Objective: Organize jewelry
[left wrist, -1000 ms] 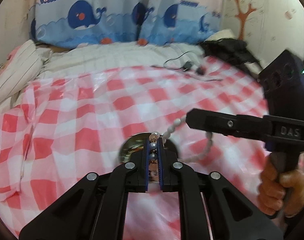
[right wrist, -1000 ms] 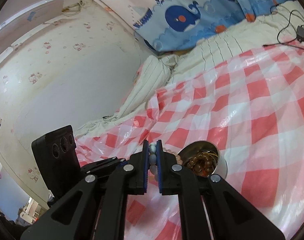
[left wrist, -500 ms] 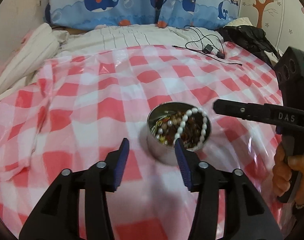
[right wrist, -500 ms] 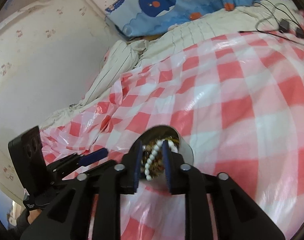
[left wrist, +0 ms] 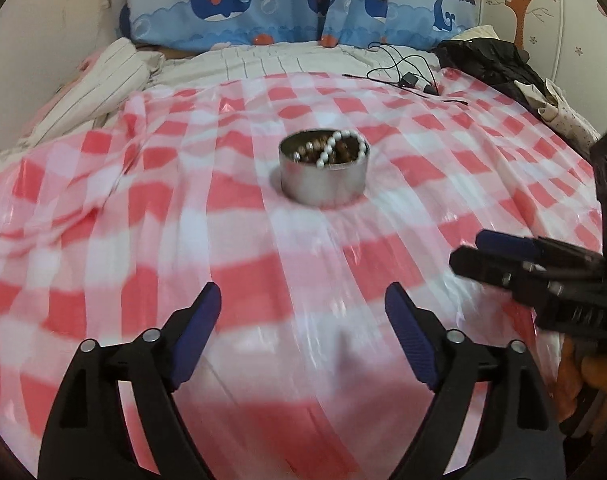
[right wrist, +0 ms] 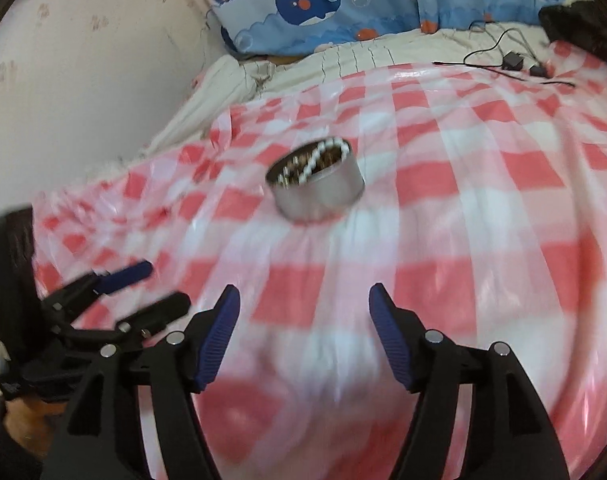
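A bedroom here, and the work surface is a bed spread with a glossy red-and-white checked plastic sheet, whale-print blue curtains hanging behind it. Right in the middle of that sheet sits the landmark: a small round silver metal tin. And look inside it, a white pearl bead strand lies looped over a heap of brown and dark beads, part of the strand resting along the tin's far rim. From the right wrist view the same strand shows as a pale line across the tin's contents.

Both tools sit well on the near side of the tin. The left gripper has its blue-padded fingers spread wide with nothing between them. The right gripper is likewise splayed wide and empty, off to the near right of the tin. Neither touches the tin.

Beyond the tin, near the far edge of the sheet, a black cable with small adapters trails across, and a dark bundle of clothing lies far right of the tin.

No loose jewellery shows anywhere on the sheet around the tin, so my read is that the collecting is essentially done. What might remain, at most, is nudging the pearl loop fully down off the rim.
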Tool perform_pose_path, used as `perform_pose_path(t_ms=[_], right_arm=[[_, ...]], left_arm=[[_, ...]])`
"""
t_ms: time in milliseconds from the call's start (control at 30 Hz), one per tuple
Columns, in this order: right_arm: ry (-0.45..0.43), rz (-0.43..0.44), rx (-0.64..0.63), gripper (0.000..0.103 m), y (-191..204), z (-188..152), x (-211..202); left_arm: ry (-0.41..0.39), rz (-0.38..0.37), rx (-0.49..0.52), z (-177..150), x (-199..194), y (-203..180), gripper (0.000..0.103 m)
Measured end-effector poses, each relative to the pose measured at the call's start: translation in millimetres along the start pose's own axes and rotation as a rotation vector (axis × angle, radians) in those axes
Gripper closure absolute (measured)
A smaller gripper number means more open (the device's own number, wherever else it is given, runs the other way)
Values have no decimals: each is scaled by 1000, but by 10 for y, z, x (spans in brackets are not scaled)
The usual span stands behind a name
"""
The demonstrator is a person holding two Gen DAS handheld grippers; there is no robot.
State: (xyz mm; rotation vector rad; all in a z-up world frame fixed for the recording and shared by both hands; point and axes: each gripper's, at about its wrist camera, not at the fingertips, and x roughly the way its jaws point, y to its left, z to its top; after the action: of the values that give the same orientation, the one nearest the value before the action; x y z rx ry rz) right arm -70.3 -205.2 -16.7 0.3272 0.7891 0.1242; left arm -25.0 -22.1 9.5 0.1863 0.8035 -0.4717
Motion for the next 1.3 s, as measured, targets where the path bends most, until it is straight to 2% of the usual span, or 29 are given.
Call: perform_pose_path(t_ms=[167,300,433,667,1300], right_arm=[[13,-86,-9,37,-25,-245,20],[14,-123,-21,36,-32,-303,69],[31,-145,-48,30,12,-331,106],[38,-149,-47,27,9,-359,99],[42,-165,-55,22,33,-401,98]], left_arm=[[9,24,-30,-244,-10,-68,17],[20,60,-42,-371,92,-65,13],[17,66,-73,-423,139,-5,8],[11,89,-71,-464,178,-10,8],[16,89,-75,-485,177,-5,8]])
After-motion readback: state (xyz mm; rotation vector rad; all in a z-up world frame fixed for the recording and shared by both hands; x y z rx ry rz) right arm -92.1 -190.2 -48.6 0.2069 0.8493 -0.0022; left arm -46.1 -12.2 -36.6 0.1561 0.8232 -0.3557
